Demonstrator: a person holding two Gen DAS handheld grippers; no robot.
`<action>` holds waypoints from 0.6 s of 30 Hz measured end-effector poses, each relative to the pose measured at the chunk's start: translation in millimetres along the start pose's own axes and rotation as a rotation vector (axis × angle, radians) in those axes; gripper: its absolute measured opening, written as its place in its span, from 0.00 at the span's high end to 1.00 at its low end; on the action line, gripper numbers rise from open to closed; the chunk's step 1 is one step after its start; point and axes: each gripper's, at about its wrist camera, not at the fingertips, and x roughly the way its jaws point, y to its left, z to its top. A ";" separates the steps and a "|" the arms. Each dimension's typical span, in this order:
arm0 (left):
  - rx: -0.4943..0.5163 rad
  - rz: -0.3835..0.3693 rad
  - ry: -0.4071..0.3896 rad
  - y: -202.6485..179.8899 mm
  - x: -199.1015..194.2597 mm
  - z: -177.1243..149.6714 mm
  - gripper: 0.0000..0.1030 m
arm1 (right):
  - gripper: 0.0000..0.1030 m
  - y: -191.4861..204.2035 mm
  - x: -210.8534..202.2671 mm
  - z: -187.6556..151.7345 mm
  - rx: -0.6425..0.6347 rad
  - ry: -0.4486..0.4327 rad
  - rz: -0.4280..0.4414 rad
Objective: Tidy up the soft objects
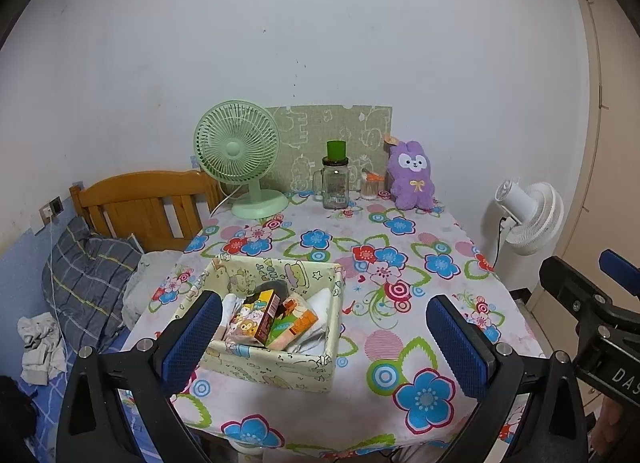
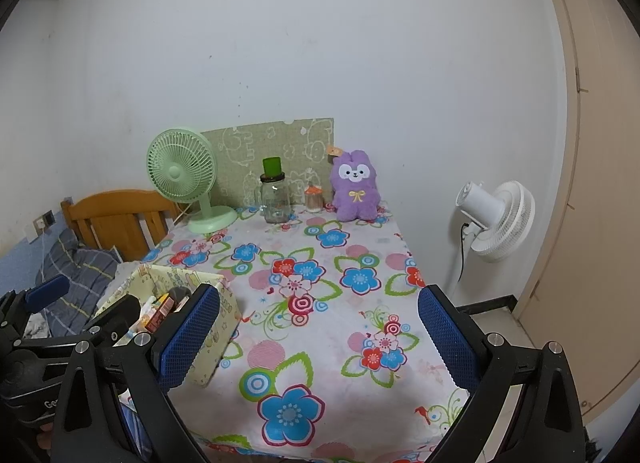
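Note:
A purple plush bunny [image 1: 412,177] [image 2: 356,187] sits upright at the table's far edge against the wall. A pale yellow fabric box [image 1: 272,323] [image 2: 216,327] stands near the front left of the flowered tablecloth [image 1: 400,263] [image 2: 320,291], holding small cartons and white soft items. My left gripper [image 1: 324,335] is open, its left finger in front of the box's near left corner, nothing between the pads. My right gripper [image 2: 320,339] is open over bare cloth to the right of the box, far from the bunny.
A green desk fan [image 1: 240,159] [image 2: 184,183], a glass jar with a green lid [image 1: 335,179] [image 2: 274,195] and a small cup [image 1: 370,185] [image 2: 313,197] line the back edge. A white standing fan [image 1: 528,219] [image 2: 496,219] is right of the table. A bed with a wooden headboard [image 1: 148,203] lies left.

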 end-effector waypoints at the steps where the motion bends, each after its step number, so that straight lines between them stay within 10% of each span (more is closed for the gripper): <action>1: -0.002 -0.003 0.001 0.4 0.2 0.3 0.00 | 0.02 0.0 -0.1 0.1 0.001 -0.001 -0.002; 18: -0.027 -0.006 0.004 4.8 1.0 2.7 0.00 | 0.02 2.2 2.2 -0.1 0.014 0.002 -0.004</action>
